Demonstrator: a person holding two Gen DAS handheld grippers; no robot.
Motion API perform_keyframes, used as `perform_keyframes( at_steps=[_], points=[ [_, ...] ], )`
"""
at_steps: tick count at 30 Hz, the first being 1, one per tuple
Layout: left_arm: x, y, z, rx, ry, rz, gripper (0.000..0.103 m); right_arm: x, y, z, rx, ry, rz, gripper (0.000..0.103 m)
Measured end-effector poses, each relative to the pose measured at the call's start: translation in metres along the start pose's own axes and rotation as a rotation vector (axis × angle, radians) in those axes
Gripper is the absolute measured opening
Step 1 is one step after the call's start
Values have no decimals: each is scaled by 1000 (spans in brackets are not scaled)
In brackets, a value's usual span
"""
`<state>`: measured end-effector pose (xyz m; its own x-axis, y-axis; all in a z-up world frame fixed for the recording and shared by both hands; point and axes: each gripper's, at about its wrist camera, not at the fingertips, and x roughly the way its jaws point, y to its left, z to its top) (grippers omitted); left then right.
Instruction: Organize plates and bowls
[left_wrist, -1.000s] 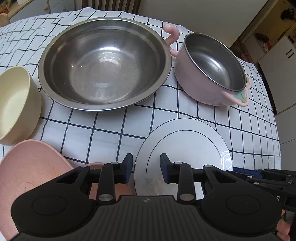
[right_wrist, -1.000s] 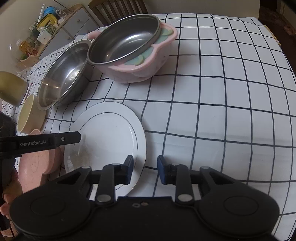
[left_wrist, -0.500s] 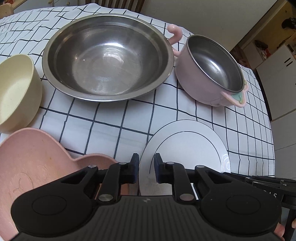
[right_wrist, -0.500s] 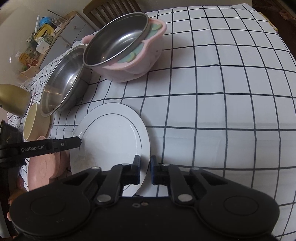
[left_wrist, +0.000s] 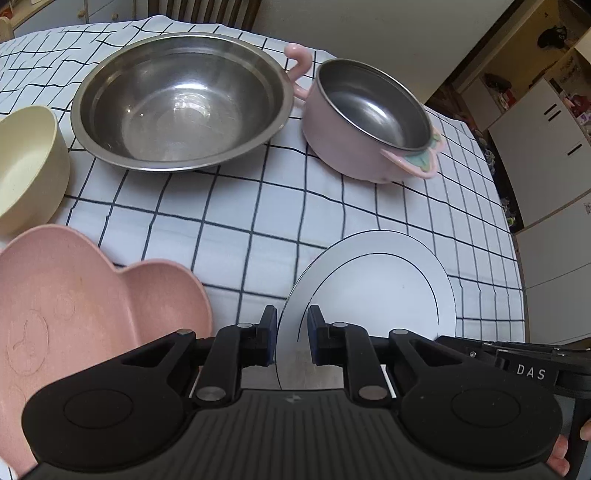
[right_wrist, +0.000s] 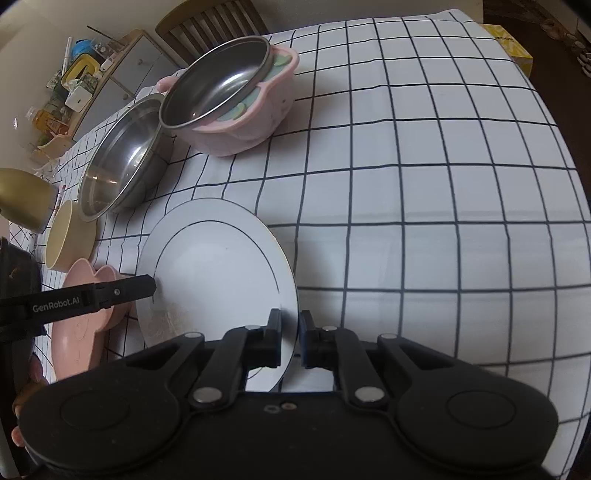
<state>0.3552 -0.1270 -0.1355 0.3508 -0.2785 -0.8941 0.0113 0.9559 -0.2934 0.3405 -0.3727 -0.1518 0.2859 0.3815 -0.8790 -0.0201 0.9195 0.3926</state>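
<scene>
Our left gripper (left_wrist: 291, 339) and right gripper (right_wrist: 290, 341) each have jaws clenched on opposite rims of the round white plate with a thin black ring (right_wrist: 218, 266), whose near edge our black gripper bodies hide. The plate sits on the checked-cloth surface (right_wrist: 424, 184) beside the pink heart-shaped dish (left_wrist: 74, 295). We read "GenRobot.AI" on the left gripper and "DAS" on the right.

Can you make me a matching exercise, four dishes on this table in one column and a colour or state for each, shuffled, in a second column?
1. white plate
2. large steel bowl
3. cloud-shaped dish
4. small bowl

a. cream
b. bare metal, nothing in it
c. pink
d. rim between the fingers of both grippers

Pairs: 1-d, 2-b, 3-c, 4-a
</scene>
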Motion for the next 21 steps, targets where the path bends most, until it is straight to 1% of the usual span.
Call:
perform_keyframes(
  at_steps=[10, 17, 21],
  points=[
    [-26, -10, -36, 22, 11, -24, 17, -26, -3, -34, 38, -8, 0, 10],
    [-51, -18, -49, 60, 0, -59, 17, -52, 3, -51, 62, -38, -1, 10],
    [-65, -21, -61, 82, 0, -75, 17, -67, 6, -63, 78, -53, -4, 10]
  ],
)
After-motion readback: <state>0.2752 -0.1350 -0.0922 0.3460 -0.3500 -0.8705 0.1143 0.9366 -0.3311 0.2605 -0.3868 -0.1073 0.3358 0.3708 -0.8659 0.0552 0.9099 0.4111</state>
